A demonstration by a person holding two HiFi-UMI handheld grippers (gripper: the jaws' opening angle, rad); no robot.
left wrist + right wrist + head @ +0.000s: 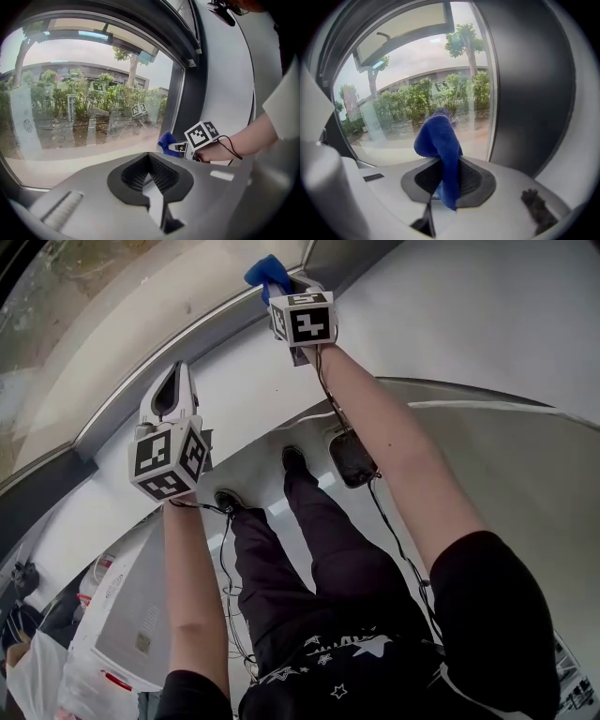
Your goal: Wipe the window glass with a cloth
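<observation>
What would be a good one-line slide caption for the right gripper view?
The right gripper, shut on a blue cloth, faces the window glass beside its dark frame.

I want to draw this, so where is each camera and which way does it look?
Head view: on the head, looking down at arms, legs, left gripper, right gripper.
Left gripper view: on that gripper, facing the glass; right forearm shows.
Right gripper view: on that gripper, facing the glass past its cloth; no body.
Shared: head and left gripper views both show the cloth.
</observation>
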